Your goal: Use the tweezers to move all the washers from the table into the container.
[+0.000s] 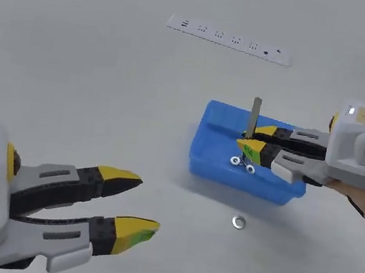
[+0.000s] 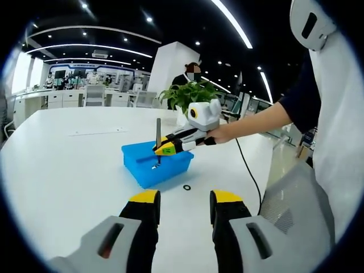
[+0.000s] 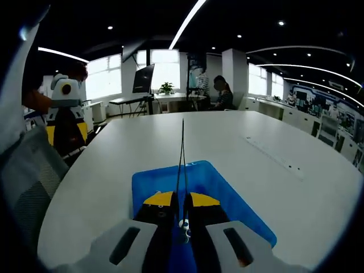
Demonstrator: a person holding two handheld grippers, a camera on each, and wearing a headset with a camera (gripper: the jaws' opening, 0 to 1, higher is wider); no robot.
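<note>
A long white plastic power strip [image 1: 229, 40] lies on the white surface [image 1: 73, 76]. In the left gripper view, a leafy green potted plant [image 2: 190, 94] shows behind it.

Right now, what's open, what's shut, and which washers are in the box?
Left gripper: jaws open, empty.
Right gripper: jaws shut on the tweezers.
Tweezers: upright, tips down inside the blue container.
Blue container: open-topped, with washers inside.
Loose washer: flat on the table, outside the blue container.

The container [image 1: 214, 167] looks glossy plastic, the tweezers [image 1: 255, 111] metal (dull grey).
</note>
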